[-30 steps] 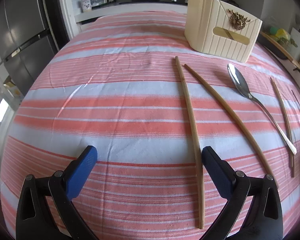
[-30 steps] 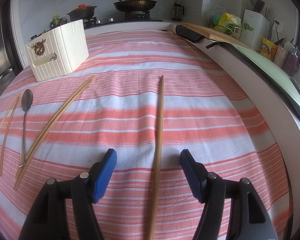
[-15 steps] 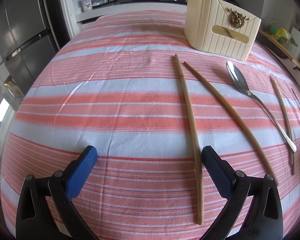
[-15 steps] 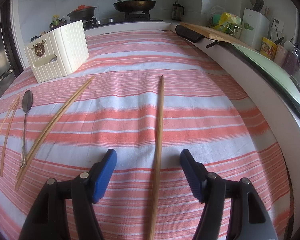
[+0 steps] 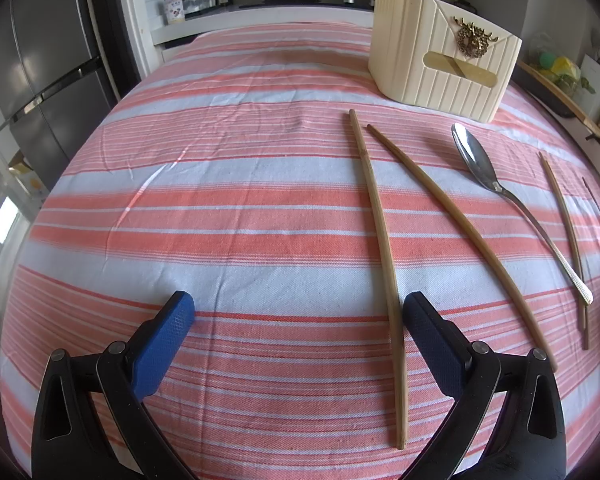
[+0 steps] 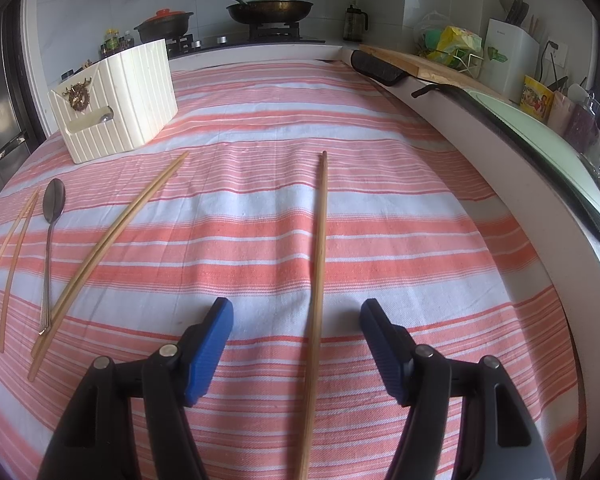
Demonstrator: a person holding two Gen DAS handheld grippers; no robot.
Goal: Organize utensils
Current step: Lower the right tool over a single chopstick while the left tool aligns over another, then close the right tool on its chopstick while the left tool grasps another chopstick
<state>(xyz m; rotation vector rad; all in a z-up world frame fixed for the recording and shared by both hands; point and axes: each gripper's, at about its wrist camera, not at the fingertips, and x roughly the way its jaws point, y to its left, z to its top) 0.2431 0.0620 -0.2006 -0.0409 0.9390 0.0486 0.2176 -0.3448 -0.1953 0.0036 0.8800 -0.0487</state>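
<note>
Several wooden chopsticks and a metal spoon (image 5: 476,160) lie on a striped cloth. A cream ribbed utensil holder (image 5: 440,44) stands at the back; it also shows in the right wrist view (image 6: 116,96). My left gripper (image 5: 296,312) is open and empty; one chopstick (image 5: 380,240) runs just inside its right finger (image 5: 432,340). My right gripper (image 6: 296,316) is open, with a single chopstick (image 6: 319,260) lying between its fingers on the cloth. The spoon (image 6: 52,216) and a chopstick pair (image 6: 112,232) lie to its left.
A second chopstick (image 5: 460,228) and thinner ones (image 5: 564,216) lie right of the left gripper. A raised white counter edge (image 6: 500,152) borders the cloth on the right, with a cutting board (image 6: 412,60) and a stove with pans (image 6: 268,10) behind.
The left gripper has drifted slightly back and left relative to the chopsticks. The right gripper has barely moved. Nothing was picked up.
</note>
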